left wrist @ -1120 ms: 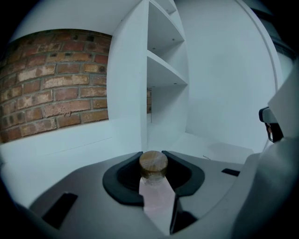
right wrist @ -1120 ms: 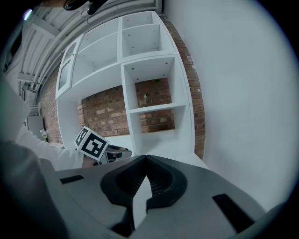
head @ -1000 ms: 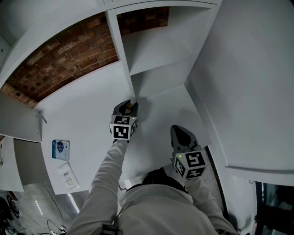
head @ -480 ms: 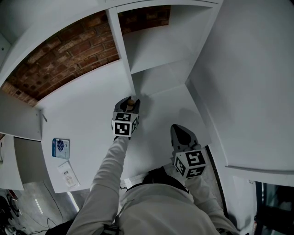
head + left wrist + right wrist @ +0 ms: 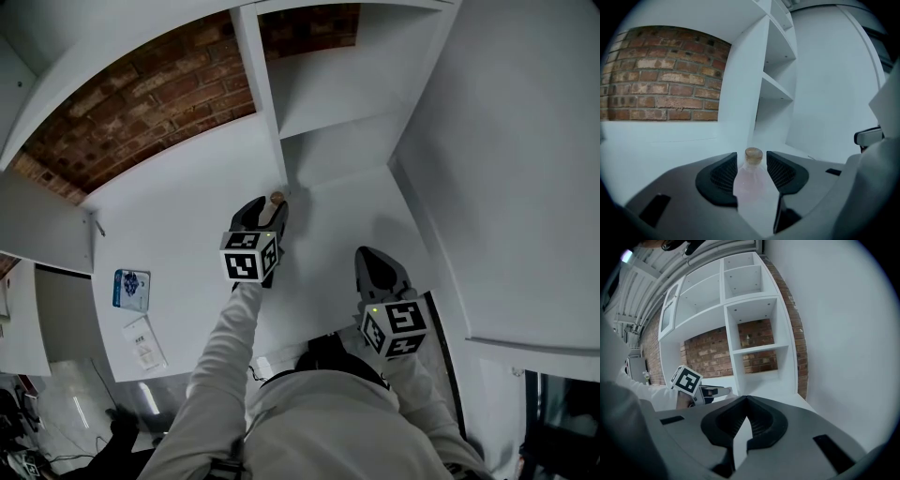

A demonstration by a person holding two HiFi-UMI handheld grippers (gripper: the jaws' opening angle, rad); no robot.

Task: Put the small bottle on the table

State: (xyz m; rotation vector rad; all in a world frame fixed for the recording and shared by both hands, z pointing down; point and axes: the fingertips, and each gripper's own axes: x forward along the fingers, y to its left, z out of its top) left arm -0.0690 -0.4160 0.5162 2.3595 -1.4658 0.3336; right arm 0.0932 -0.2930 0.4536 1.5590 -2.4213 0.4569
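**Left tongs open around the bottle by the shelf foot**

The left tongs reach forward over the white worktop, and their jaws have just been opening. They now stand wide, with the small pinkish translucent bottle upright between them. In the left gripper view its brown cork stopper rises level with the black ribbed pads. Light shows on both sides of the neck, so the pads are not pressing there. Lower down the bottle's body lies close to the left-hand pad, and whether it touches I cannot tell.

From the head view the bottle stands on the worktop just at the foot of the white shelf unit's upright divider, close to the corner where that unit meets the worktop. A red brick wall backs the open space to the left of the divider.

The right tongs hover nearer the person, well apart from the bottle and beside the plain white wall. Their jaws meet at the tips and hold nothing.

A grey sleeve leads to the left tongs' black-and-white marker cube. At the worktop's near left edge lie a small blue card and a white slip of paper.
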